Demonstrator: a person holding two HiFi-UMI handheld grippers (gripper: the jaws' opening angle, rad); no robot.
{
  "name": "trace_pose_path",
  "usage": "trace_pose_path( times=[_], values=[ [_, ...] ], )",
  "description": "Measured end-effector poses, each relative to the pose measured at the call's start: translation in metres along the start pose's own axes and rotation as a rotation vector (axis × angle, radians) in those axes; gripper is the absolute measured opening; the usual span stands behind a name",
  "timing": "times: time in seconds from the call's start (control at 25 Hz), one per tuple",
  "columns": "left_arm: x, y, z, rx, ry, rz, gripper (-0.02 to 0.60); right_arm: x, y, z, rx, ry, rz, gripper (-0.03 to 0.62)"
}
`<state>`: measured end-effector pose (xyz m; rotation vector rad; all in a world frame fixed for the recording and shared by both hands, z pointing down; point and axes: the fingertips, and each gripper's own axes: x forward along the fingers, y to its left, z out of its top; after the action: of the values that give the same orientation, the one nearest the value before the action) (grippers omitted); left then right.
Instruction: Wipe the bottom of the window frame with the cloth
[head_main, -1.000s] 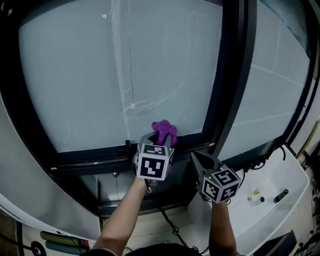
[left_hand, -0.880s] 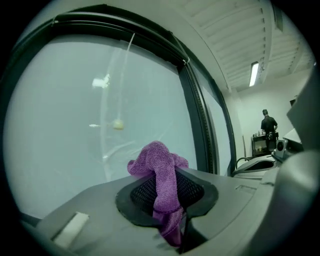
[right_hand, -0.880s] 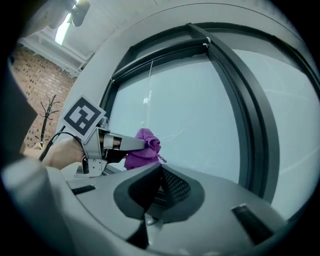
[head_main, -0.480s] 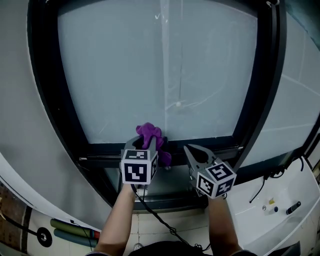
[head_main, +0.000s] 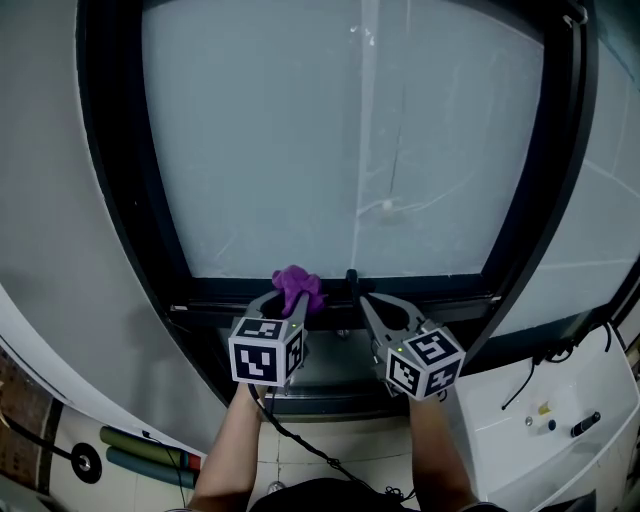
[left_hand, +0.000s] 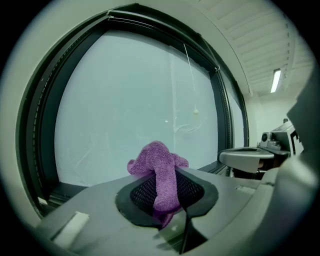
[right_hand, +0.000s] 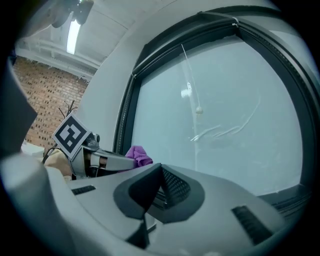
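The cloth (head_main: 297, 288), a small purple terry rag, is bunched up against the bottom rail of the window frame (head_main: 430, 291), left of the rail's middle, and it rises a little over the lower edge of the glass pane (head_main: 300, 130). In the left gripper view the cloth (left_hand: 159, 175) drapes over the dark ribbed pads, and a tail of it hangs down between the jaws. The left claw (head_main: 289, 303) is clamped on the cloth, its tips at the rail and its marker cube towards the person.

The right claw (head_main: 366, 299) lies just beside it to the right, apart from the cloth, and also points at the rail. In the right gripper view the right claw (right_hand: 157, 184) has its jaws pressed together with nothing between them. That view also shows the left claw (right_hand: 107, 161) at the left with the cloth (right_hand: 138, 155) at its tip.

The window frame is dark, and the pane is pale and frosted with faint streaks. A thin cord with a bead (head_main: 388, 205) hangs in front of the glass. A black cable (head_main: 300, 440) trails down from the left claw. At the lower right stands a white unit (head_main: 500, 440) with a few small objects on it. A brick wall (right_hand: 45, 105) shows to the left of the window.
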<state>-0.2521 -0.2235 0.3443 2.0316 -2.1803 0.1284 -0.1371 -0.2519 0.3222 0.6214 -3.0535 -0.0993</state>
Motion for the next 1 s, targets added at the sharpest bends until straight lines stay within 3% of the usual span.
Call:
trace_pose_path(
  times=[0.48, 1.0],
  values=[
    [0.0, -0.012, -0.008, 0.041, 0.014, -0.036, 0.086, -0.002, 0.001, -0.011, 0.0, 0.041, -0.024, 0.015],
    [0.003, -0.017, -0.015, 0.016, 0.026, -0.058, 0.086, -0.002, 0.001, -0.009, -0.016, 0.051, -0.019, 0.015]
  ],
)
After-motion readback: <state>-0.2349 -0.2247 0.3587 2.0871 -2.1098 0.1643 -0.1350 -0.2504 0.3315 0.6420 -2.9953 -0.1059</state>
